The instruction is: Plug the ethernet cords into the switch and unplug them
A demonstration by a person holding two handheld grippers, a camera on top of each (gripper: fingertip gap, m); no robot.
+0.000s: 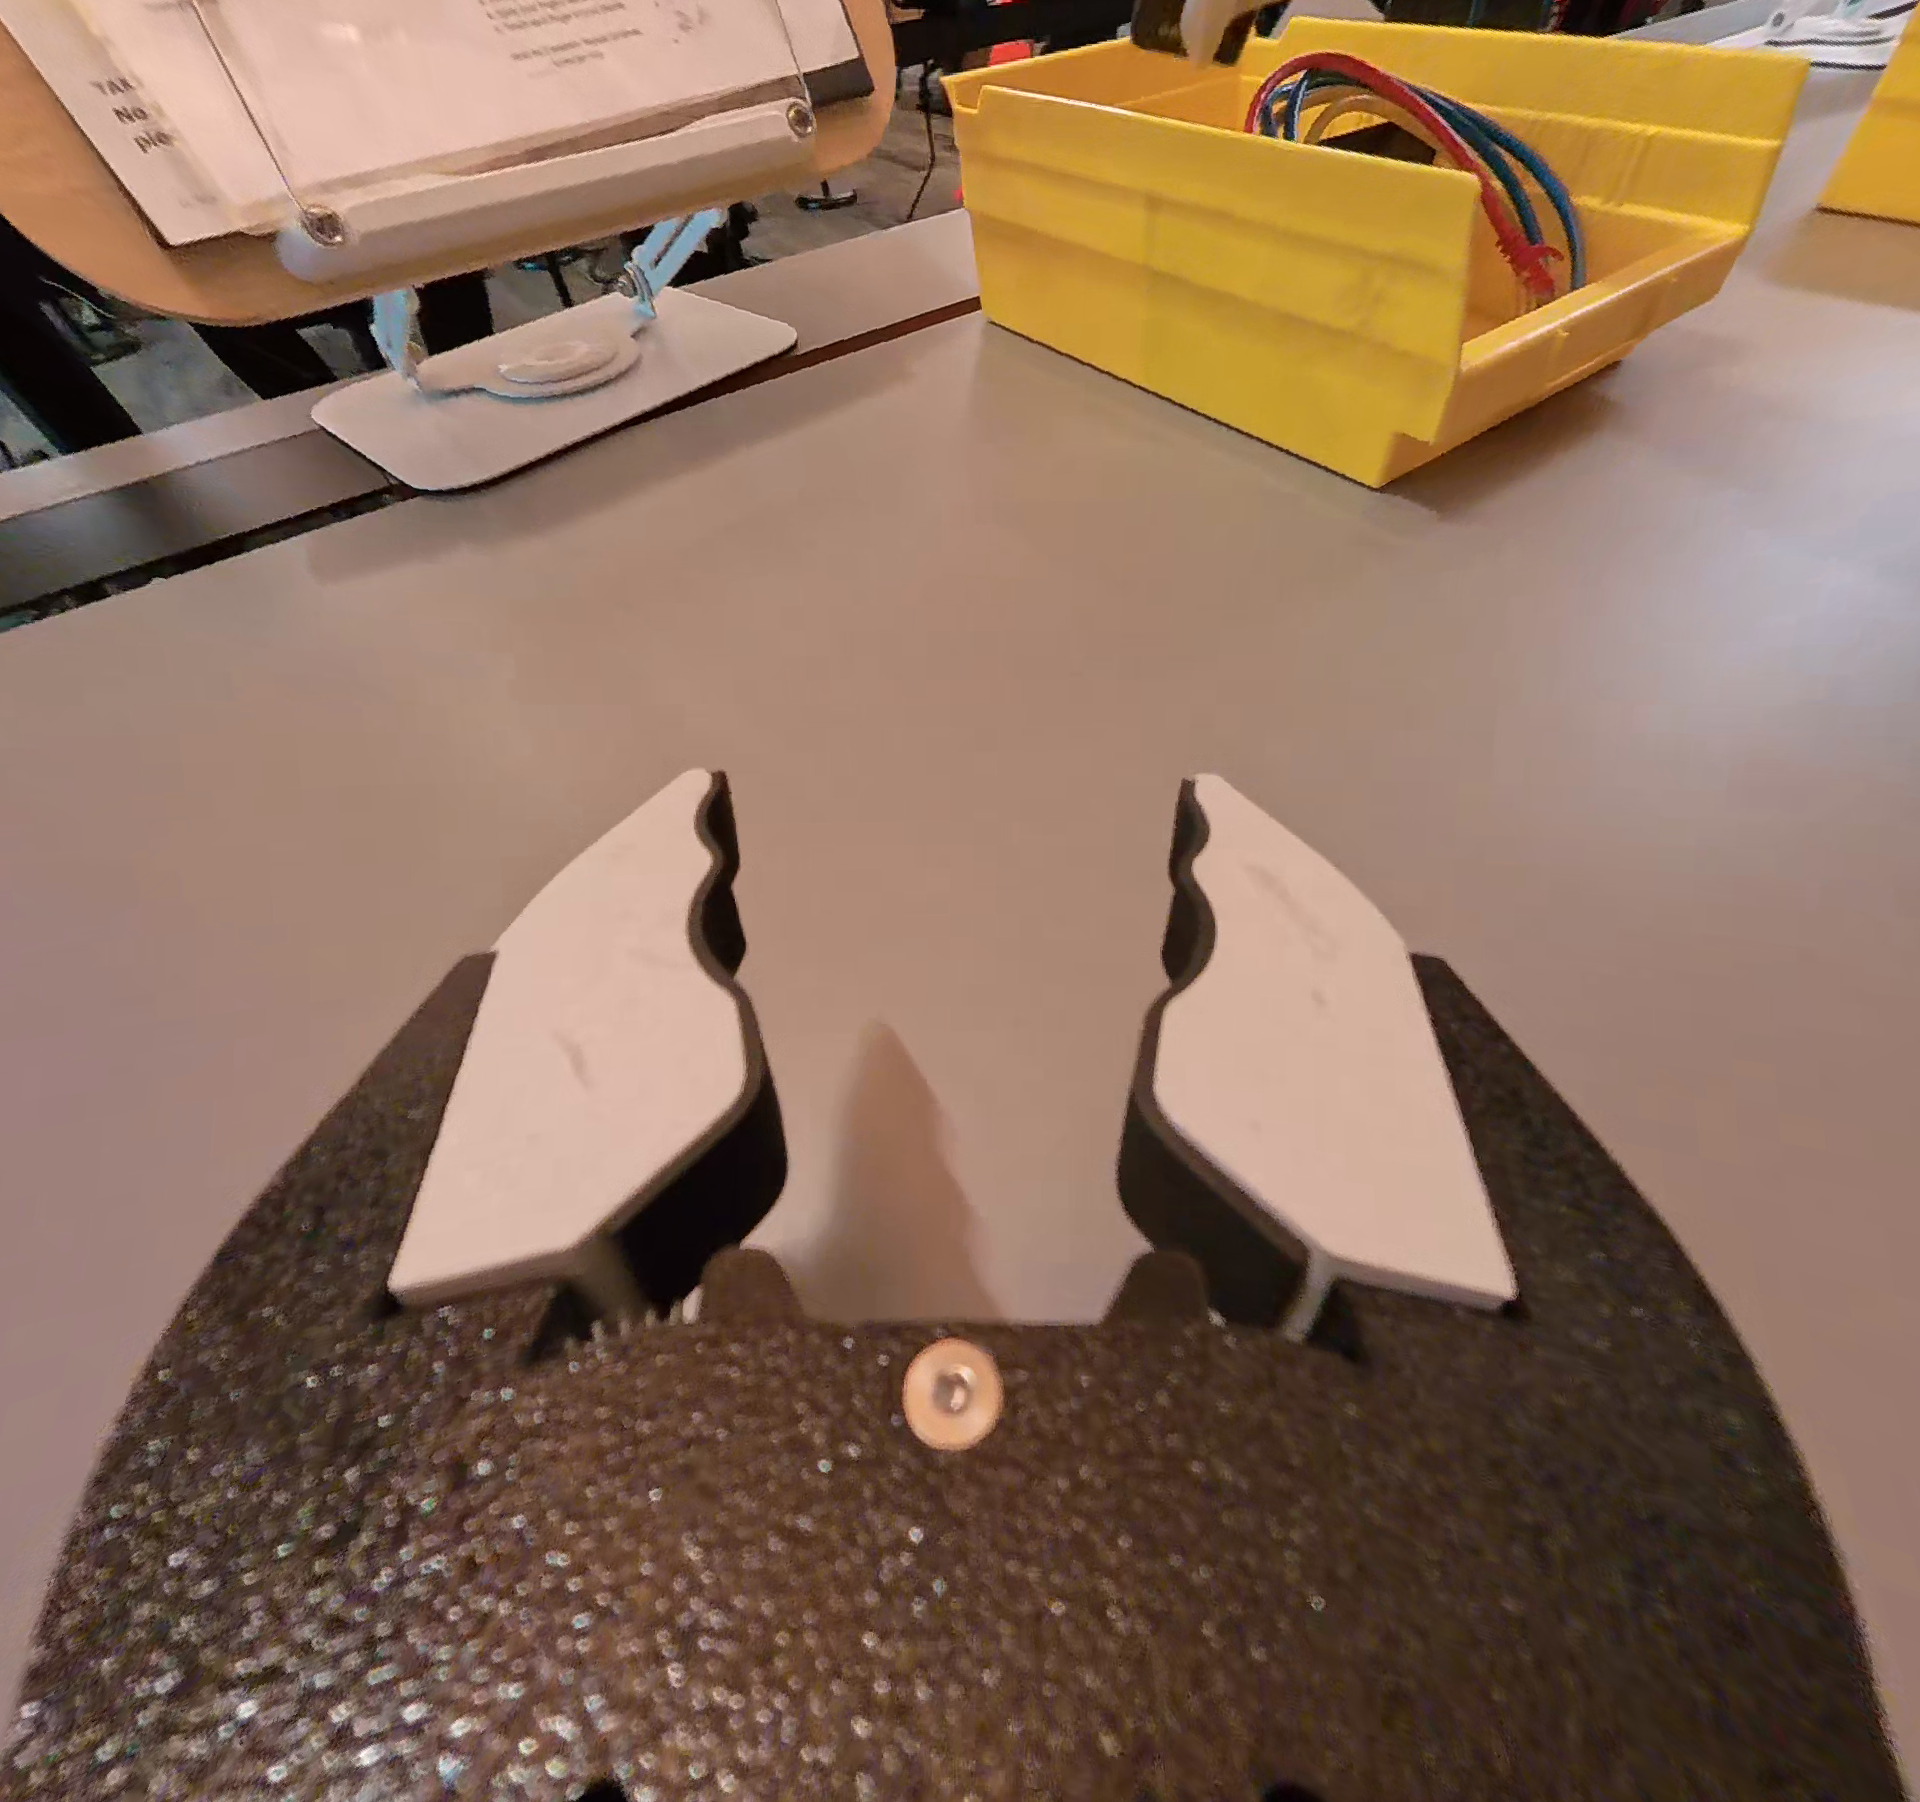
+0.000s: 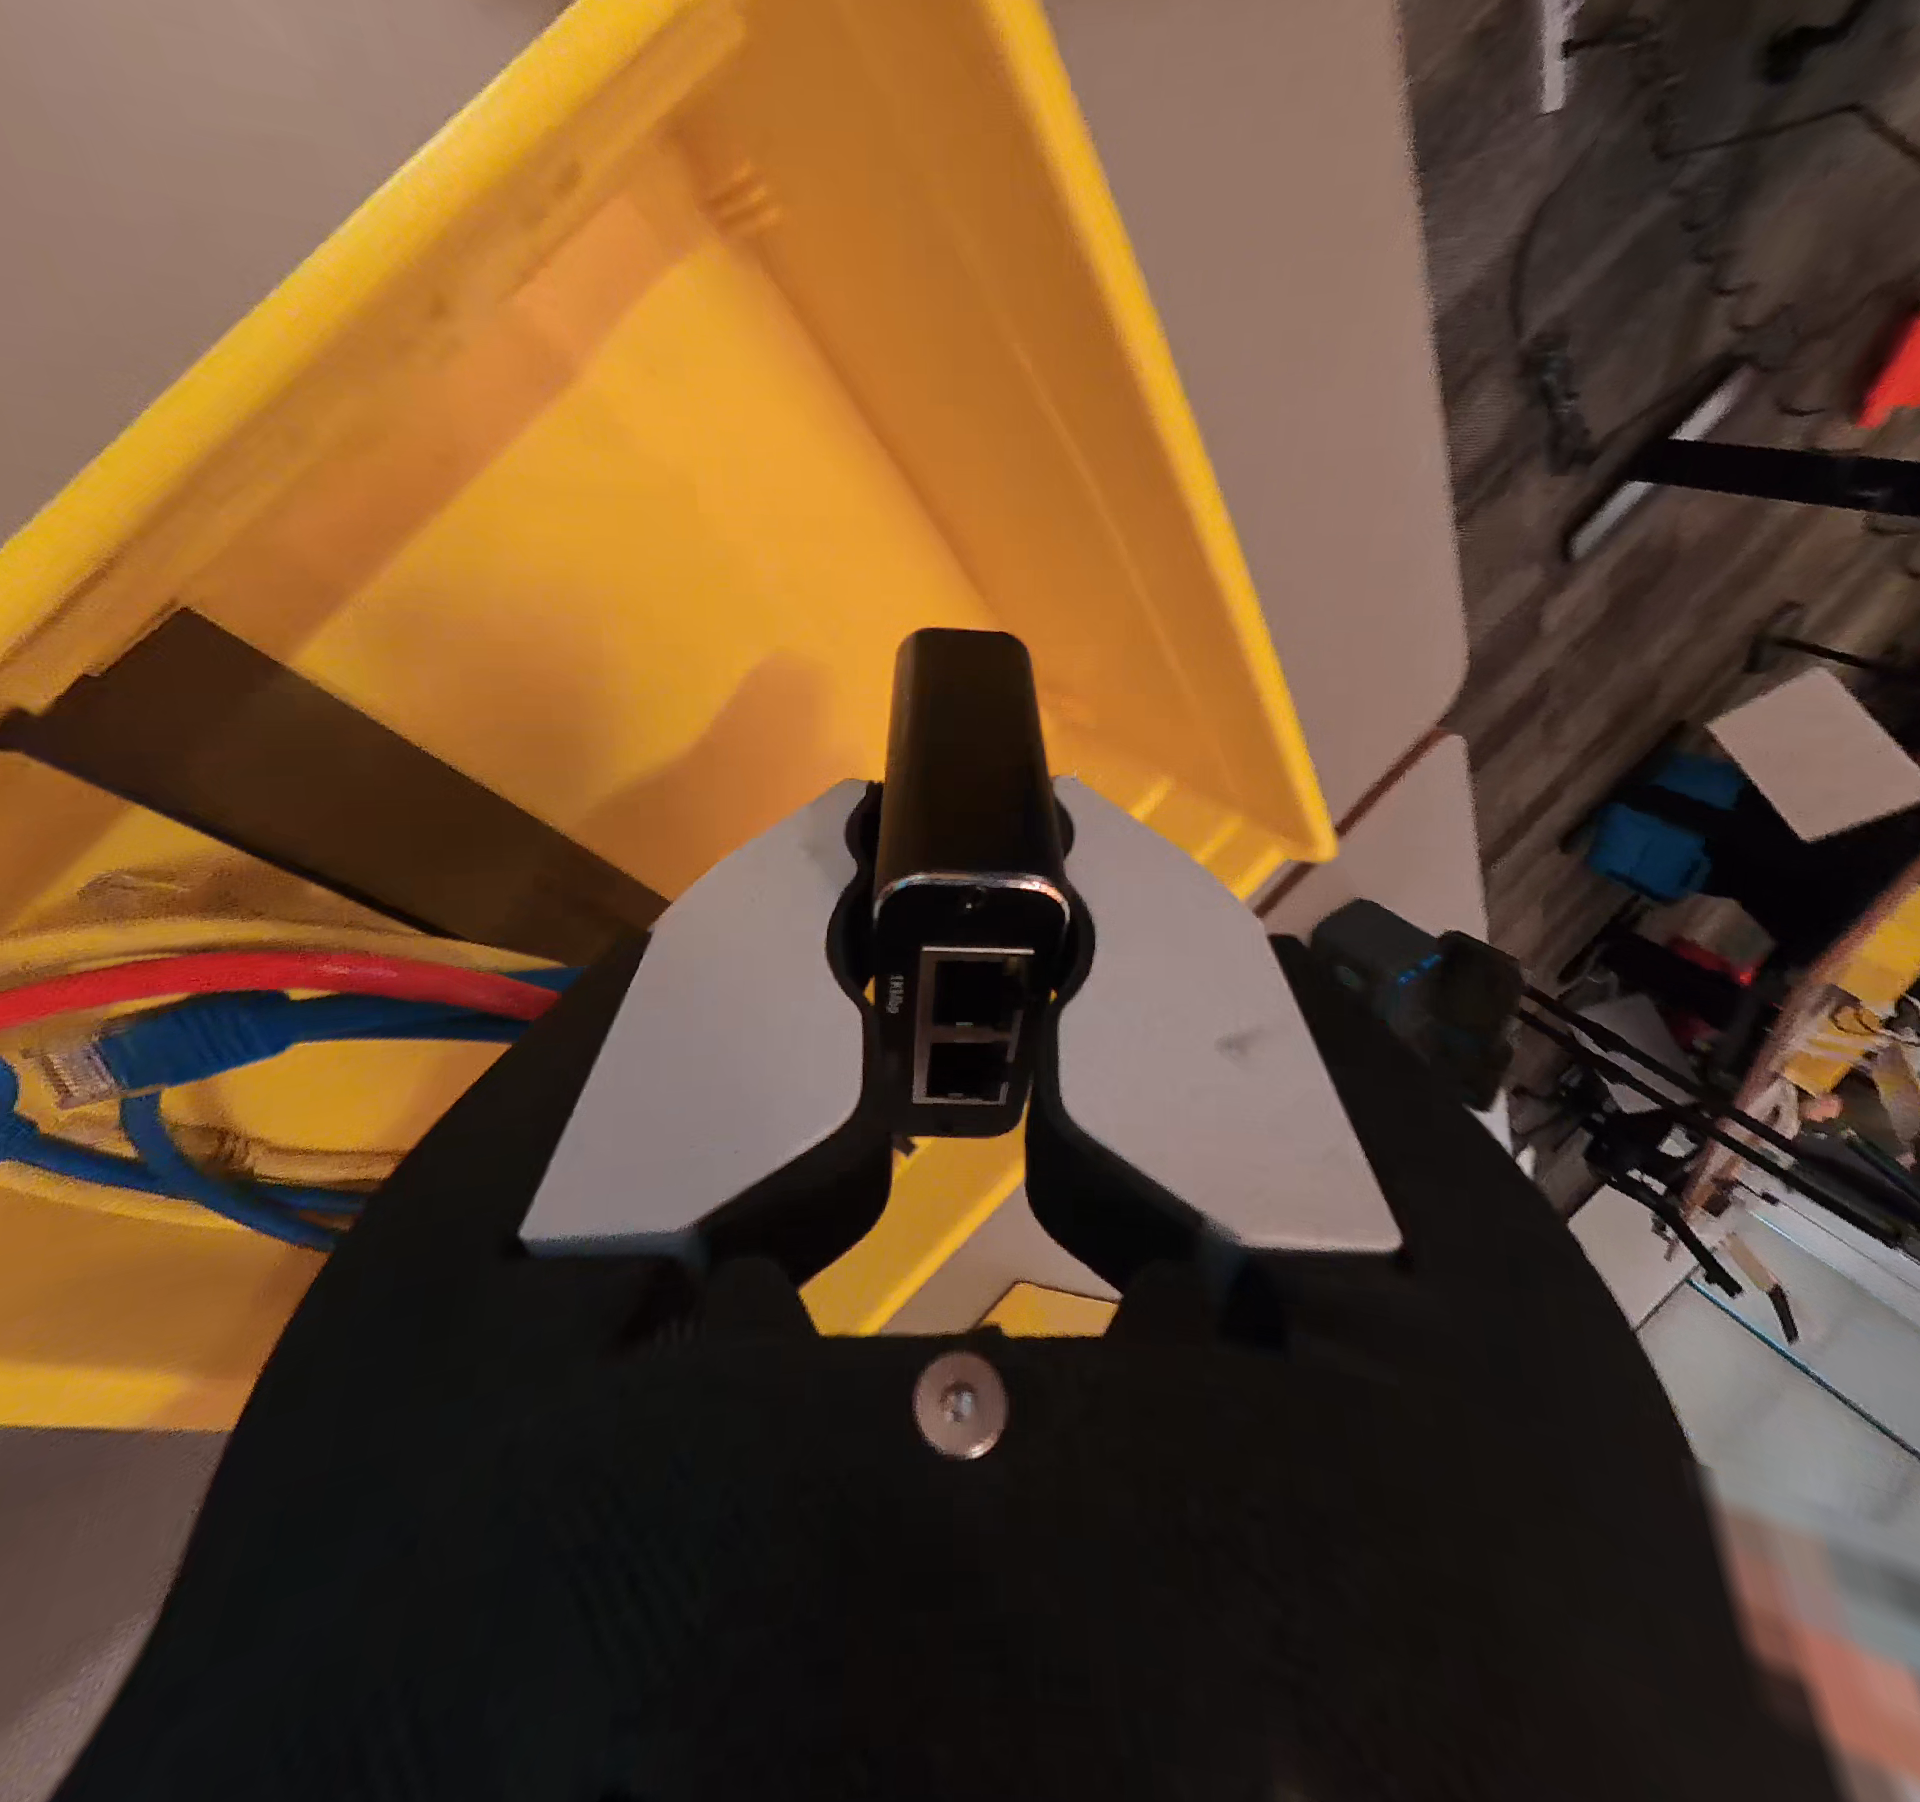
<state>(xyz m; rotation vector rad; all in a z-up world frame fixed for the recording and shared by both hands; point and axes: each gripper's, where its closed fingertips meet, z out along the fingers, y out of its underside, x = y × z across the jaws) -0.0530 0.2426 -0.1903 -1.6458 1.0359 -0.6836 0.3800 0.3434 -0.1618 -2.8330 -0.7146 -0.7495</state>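
Holding the black switch (image 2: pixel 971 879) tight between its closed fingers above the yellow bin (image 2: pixel 727 350), the right gripper (image 2: pixel 966 859) could let it twist, because the grip is narrow. The left gripper (image 1: pixel 954 807) waits wide open and empty over the table (image 1: pixel 1039 557), near us, and the ethernet cords (image 1: pixel 1455 142) lying tangled in the far bin may snag when one is pulled out.

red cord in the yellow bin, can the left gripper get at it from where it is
Probably yes: the left gripper is open and empty, bare table lies between, and the red cord shows at the yellow bin's open end.
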